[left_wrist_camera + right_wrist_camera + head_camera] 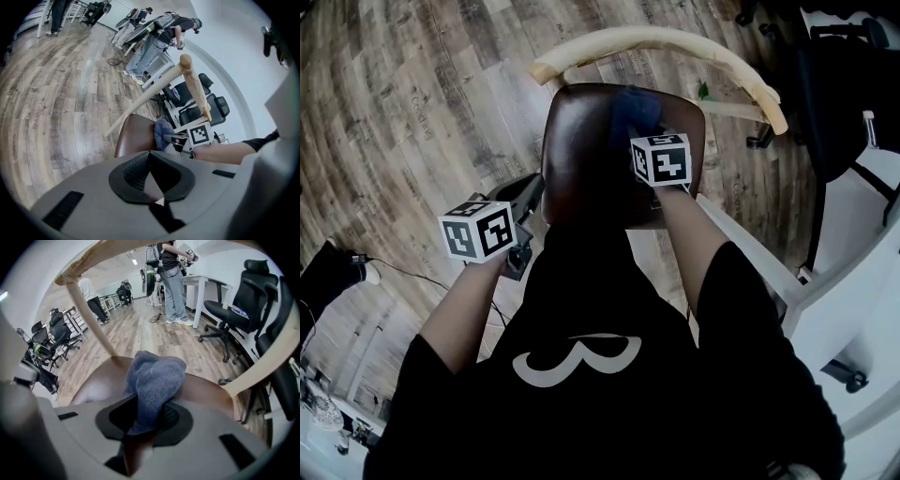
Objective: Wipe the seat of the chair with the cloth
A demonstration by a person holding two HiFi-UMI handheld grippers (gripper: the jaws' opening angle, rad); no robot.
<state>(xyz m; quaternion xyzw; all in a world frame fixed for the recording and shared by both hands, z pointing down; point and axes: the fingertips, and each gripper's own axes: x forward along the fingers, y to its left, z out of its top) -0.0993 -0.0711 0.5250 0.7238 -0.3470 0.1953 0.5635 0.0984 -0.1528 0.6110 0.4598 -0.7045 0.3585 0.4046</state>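
R gripper [149, 420] pinches blue cloth [155, 376] at brown chair seat [581, 164]; L gripper [151, 174] closed, empty. Press flat, sweep w/ overlapping strokes.

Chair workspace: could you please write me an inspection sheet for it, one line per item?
Surface: brown chair seat, glossy, with a pale wooden backrest rail.
Job's things: blue cloth, bunched, over the far part of the seat.
Clutter: nothing seen on the seat.
Grippers: right gripper, jaws shut on the cloth; left gripper, jaws together and empty, held off the seat's left edge.
Cables: one thin cable on the floor at the left.
Surroundings: wood-plank floor, black office chairs, white desk, people standing far off.
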